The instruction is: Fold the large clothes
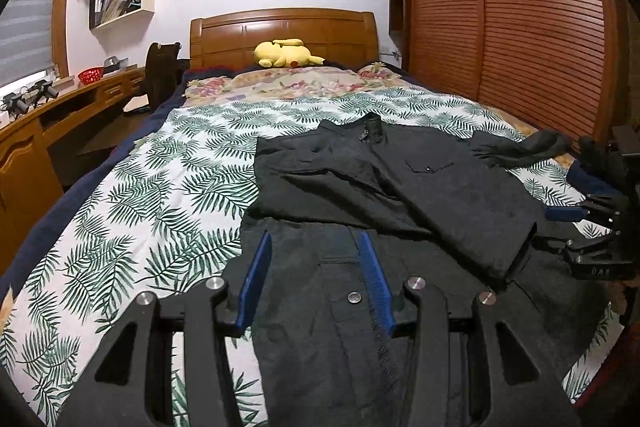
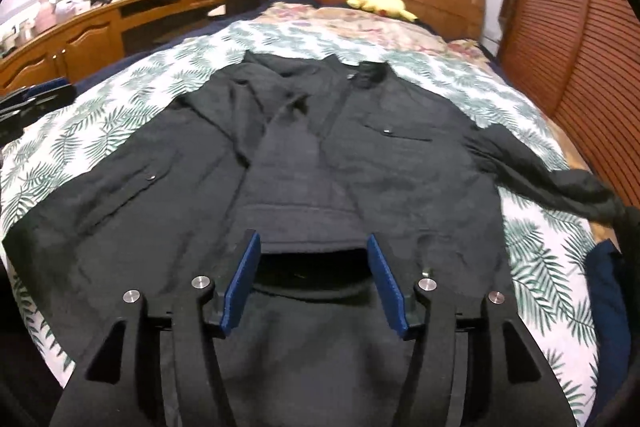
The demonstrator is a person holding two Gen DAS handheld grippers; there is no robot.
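A black jacket [image 1: 400, 179] lies face up on the bed's leaf-print cover [image 1: 160, 187], collar toward the headboard. One sleeve is folded across its front, and the other sleeve [image 2: 560, 183] stretches out to the right. My left gripper [image 1: 315, 239] hovers open over the jacket's lower left hem, with nothing between its blue pads [image 1: 256, 271]. My right gripper [image 2: 312, 237] is open above the folded sleeve's cuff [image 2: 312, 251]; the cuff lies between its pads without being pressed. In the left wrist view the right gripper [image 1: 560, 229] shows at the right edge.
A yellow plush toy [image 1: 286, 53] rests by the wooden headboard [image 1: 284, 31]. Slatted wardrobe doors [image 1: 520, 27] run along the bed's right side. A wooden desk [image 1: 60, 107] and a dark chair [image 1: 160, 75] stand on the left. A floral blanket [image 1: 280, 85] covers the bed's head.
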